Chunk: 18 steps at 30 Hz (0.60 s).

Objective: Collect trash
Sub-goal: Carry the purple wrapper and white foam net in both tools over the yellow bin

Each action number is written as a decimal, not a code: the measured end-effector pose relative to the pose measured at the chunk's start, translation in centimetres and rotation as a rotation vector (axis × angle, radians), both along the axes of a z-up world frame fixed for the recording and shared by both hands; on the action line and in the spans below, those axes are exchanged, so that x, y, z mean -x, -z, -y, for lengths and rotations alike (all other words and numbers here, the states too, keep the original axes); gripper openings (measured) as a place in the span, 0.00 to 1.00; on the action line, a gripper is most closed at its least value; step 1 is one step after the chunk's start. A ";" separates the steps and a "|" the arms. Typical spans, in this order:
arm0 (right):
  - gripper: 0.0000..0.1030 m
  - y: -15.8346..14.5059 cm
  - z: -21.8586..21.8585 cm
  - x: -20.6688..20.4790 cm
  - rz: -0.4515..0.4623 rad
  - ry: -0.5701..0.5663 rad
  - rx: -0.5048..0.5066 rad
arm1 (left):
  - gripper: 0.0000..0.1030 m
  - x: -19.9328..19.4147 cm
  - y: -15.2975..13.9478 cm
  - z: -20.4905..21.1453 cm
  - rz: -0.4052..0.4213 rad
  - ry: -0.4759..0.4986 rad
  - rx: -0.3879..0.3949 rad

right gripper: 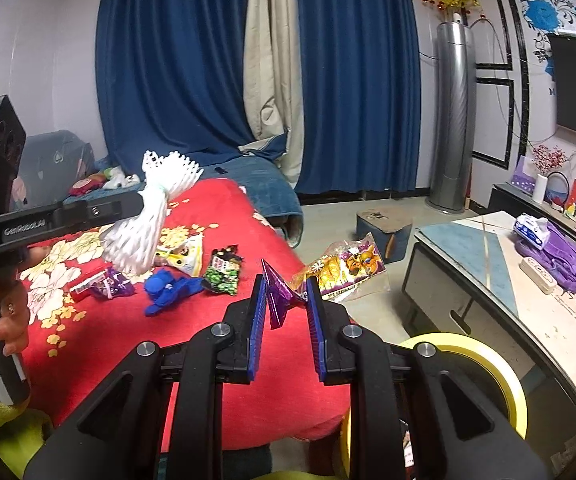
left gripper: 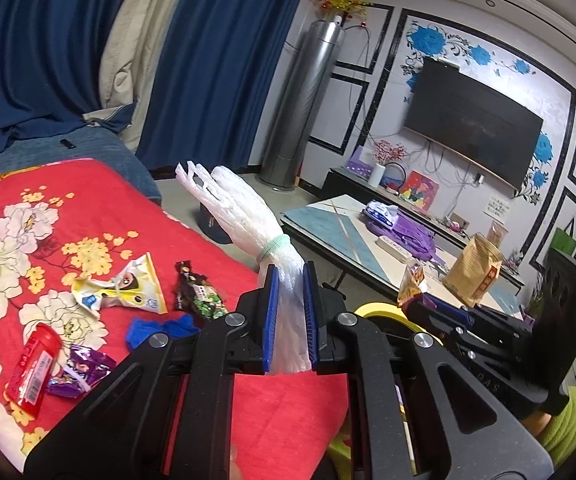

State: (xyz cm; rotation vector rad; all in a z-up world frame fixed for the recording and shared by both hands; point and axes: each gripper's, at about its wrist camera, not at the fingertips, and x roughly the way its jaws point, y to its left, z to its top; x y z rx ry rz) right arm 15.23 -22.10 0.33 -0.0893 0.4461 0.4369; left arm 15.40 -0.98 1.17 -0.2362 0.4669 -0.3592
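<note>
My left gripper (left gripper: 291, 280) is shut on a white foam net sleeve (left gripper: 244, 216) tied with a green band, held above the red floral blanket (left gripper: 88, 208); the sleeve also shows in the right wrist view (right gripper: 148, 220). My right gripper (right gripper: 287, 290) holds a yellow and purple snack wrapper (right gripper: 340, 266) by its purple end, near the blanket's edge. On the blanket lie a yellow wrapper (left gripper: 124, 286), a dark green wrapper (left gripper: 200, 296), a blue cloth (right gripper: 172, 290), a red packet (left gripper: 34, 368) and a purple wrapper (left gripper: 80, 372).
A yellow bin (right gripper: 484, 372) stands below the right gripper beside the bed. A coffee table (right gripper: 468, 256) on the right carries a purple bag (right gripper: 560, 256), tissues and a brown paper bag (left gripper: 474, 276). Blue curtains, a tower air conditioner (right gripper: 452, 120) and a TV stand behind.
</note>
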 end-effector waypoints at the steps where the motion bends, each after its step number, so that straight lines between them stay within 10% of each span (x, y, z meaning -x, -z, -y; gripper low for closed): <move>1: 0.19 0.0 0.2 0.0 0.000 0.005 0.000 | 0.07 0.0 0.0 0.2 0.000 0.007 -0.001; 18: 0.19 0.7 5.3 -0.4 -0.049 0.116 -0.045 | 0.07 0.2 1.2 4.3 -0.003 0.119 -0.028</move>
